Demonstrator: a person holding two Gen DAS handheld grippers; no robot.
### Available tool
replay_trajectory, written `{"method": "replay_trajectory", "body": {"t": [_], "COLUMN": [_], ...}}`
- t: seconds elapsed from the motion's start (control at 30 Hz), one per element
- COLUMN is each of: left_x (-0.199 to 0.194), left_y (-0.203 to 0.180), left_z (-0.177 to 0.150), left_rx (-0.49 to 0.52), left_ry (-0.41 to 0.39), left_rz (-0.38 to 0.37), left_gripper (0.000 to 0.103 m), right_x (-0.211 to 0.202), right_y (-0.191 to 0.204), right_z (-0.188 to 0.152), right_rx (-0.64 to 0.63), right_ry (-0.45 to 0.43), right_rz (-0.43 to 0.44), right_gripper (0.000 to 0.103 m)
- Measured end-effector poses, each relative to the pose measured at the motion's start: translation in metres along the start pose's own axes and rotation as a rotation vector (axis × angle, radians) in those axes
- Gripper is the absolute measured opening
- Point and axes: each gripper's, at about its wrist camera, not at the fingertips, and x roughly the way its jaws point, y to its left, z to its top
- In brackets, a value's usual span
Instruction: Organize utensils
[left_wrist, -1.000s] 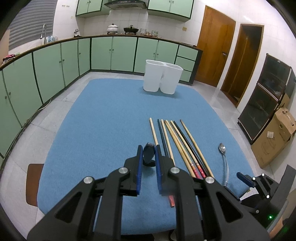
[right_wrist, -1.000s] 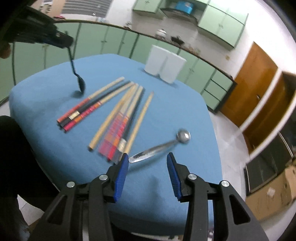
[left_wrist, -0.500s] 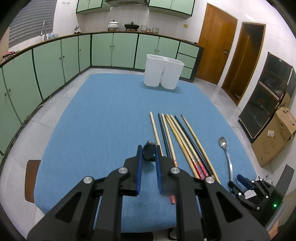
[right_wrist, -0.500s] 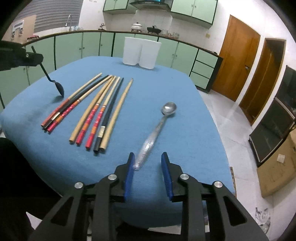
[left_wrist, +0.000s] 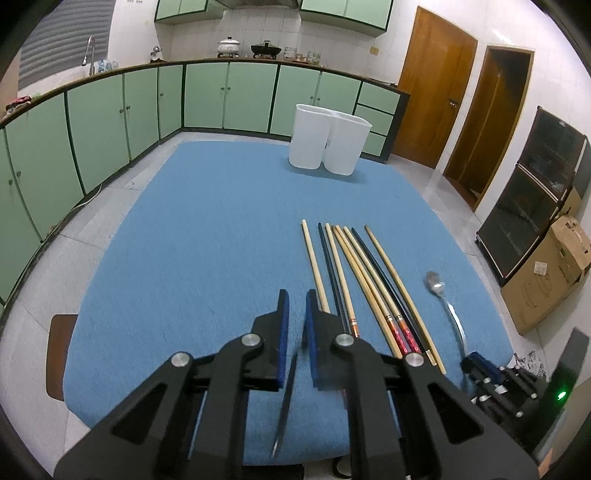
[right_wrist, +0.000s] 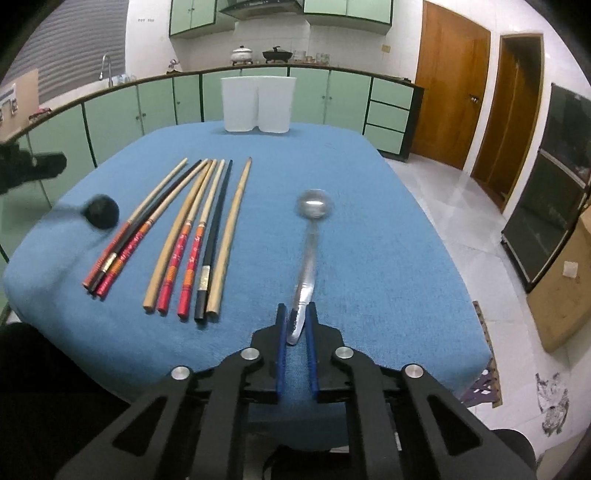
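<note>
Several chopsticks (left_wrist: 354, 280) lie side by side on the blue table (left_wrist: 221, 229); they also show in the right wrist view (right_wrist: 207, 236). My left gripper (left_wrist: 295, 299) has its jaws slightly apart; a black spoon (left_wrist: 284, 402) hangs loose between them, its bowl (right_wrist: 101, 212) blurred in the right wrist view. My right gripper (right_wrist: 296, 310) is shut on the handle of a silver spoon (right_wrist: 308, 243), which lies on the table; it also shows in the left wrist view (left_wrist: 443, 299). Two white holders (left_wrist: 327, 142) stand at the far edge.
Green cabinets (left_wrist: 110, 110) run along the left and back. Wooden doors (left_wrist: 436, 81) and a dark cabinet (left_wrist: 535, 192) stand right, with a cardboard box (left_wrist: 546, 273) by the table's right edge. A brown stool (left_wrist: 59, 354) sits at the left.
My left gripper's jaws have parted a little and the black spoon has slipped down between them. My right gripper has moved forward and shut on the silver spoon's handle.
</note>
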Motion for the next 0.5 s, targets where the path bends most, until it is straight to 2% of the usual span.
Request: {"method": "replay_trajectory", "body": {"t": [0.1, 0.27, 0.33, 0.4, 0.5], "left_x": [-0.004, -0.011, -0.02, -0.034, -0.04], "left_y": [-0.001, 0.003, 0.009, 0.015, 0.011], "left_z": [0.001, -0.003, -0.011, -0.031, -0.068], "left_rx": [0.006, -0.024, -0.051, -0.097, -0.091], "left_ry": [-0.018, 0.006, 0.036, 0.055, 0.116], "left_rz": [0.007, -0.012, -0.025, -0.014, 0.024], "left_gripper": [0.004, 0.004, 0.008, 0.029, 0.031], "right_x": [-0.018, -0.032, -0.032, -0.03, -0.029], "right_y": [-0.006, -0.013, -0.012, -0.012, -0.014], "right_z": [0.014, 0.038, 0.043, 0.045, 0.046], "right_rx": [0.005, 0.001, -0.018, -0.021, -0.012], "right_ry": [-0.053, -0.115, -0.129, -0.138, -0.152], "right_rz": [0.001, 0.014, 0.024, 0.035, 0.046], "right_gripper": [0.001, 0.001, 0.001, 0.001, 0.001]}}
